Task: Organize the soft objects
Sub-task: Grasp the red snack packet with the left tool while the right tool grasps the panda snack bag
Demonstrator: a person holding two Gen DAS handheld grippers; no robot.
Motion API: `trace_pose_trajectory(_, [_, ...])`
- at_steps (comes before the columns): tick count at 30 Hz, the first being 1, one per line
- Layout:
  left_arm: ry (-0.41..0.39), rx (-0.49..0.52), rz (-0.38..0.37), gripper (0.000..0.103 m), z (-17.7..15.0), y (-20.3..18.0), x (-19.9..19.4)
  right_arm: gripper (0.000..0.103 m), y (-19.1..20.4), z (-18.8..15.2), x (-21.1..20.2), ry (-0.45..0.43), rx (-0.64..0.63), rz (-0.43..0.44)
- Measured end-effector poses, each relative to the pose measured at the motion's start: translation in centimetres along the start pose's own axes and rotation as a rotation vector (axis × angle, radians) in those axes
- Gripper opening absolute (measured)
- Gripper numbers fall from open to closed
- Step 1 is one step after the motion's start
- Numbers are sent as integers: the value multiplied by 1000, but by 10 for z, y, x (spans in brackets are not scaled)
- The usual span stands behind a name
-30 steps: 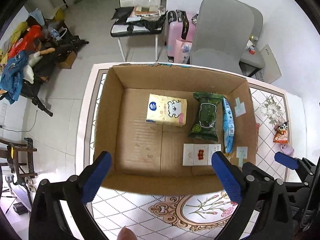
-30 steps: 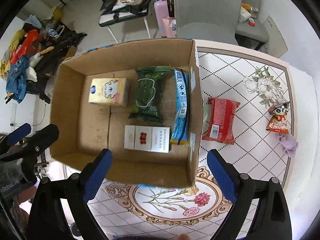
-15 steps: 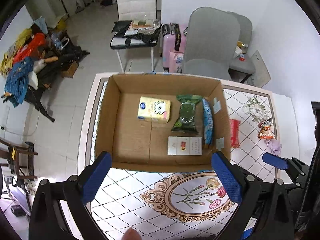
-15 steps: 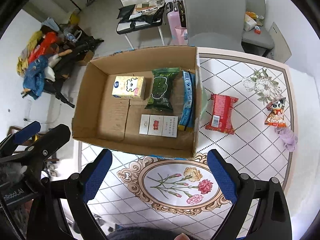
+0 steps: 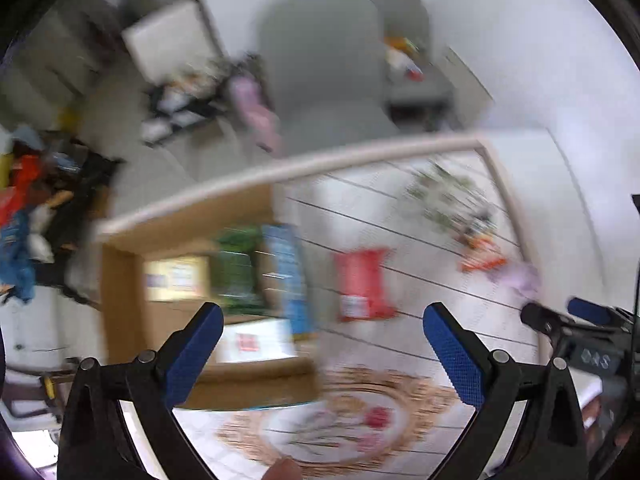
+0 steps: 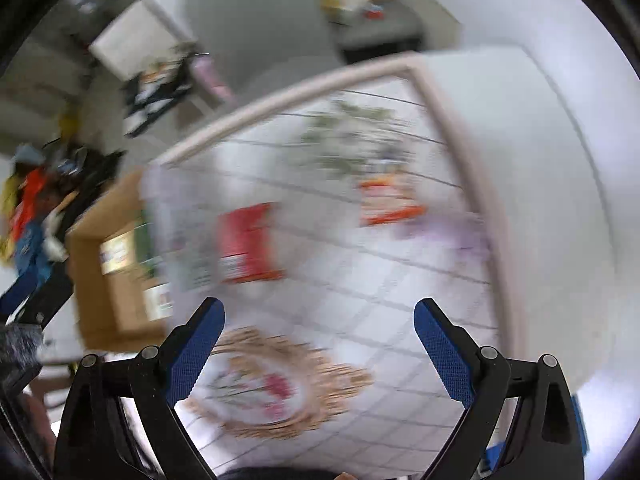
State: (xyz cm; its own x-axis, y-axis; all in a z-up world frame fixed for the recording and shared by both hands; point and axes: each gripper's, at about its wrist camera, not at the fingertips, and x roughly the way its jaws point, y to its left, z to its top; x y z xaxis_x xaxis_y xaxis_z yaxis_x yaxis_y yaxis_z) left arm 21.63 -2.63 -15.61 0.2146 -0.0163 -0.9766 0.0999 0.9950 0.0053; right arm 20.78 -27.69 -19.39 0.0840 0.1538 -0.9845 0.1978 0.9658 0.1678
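Both views are motion-blurred. A cardboard box (image 5: 120,280) stands on the table's left part and holds a yellow tissue pack (image 5: 176,278), a green pack (image 5: 238,272), a blue pack (image 5: 290,276) and a white box (image 5: 256,340). A red pack (image 5: 362,284) lies on the tablecloth right of the box; it also shows in the right wrist view (image 6: 248,242). An orange snack bag (image 6: 388,204) and a purple soft thing (image 6: 460,232) lie near the table's right edge. My left gripper (image 5: 322,354) is open and empty above the table. My right gripper (image 6: 318,350) is open and empty too.
The patterned tablecloth (image 6: 360,300) has a floral medallion (image 6: 276,384) at the front. Grey chairs (image 5: 324,80) stand behind the table. A pink suitcase (image 5: 256,112) and a pile of clothes (image 5: 20,216) are on the floor at the left.
Both grippers have swung to the right, away from the box and toward the red pack and the table's right side. Both stay open and empty.
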Motion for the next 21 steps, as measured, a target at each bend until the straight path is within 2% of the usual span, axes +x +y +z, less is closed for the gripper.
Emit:
trace_pose_trajectory(3, [164,35,-24,102,18,-39,64,98,-49,20,23,48,70,-8])
trace_pose_trajectory(7, [308,57,28,102,30,-63,137,98,-71,40,47,95,73,60])
trace_pose_trajectory(11, [398,83,105,102,40,-70,190,98,-54,60,69,114,13,66])
trace_pose_trajectory(14, [458,61,154,102,46,-64,219,98,-34,82,93,137,-35,52])
trace_pose_trajectory(17, [515,34,172,102,47,-57,241,97,-19,99,122,188,-72,35])
trace_pose_trajectory(21, [581,47,168,102,39,-61,264,97,-9,110,156,253,-93,9])
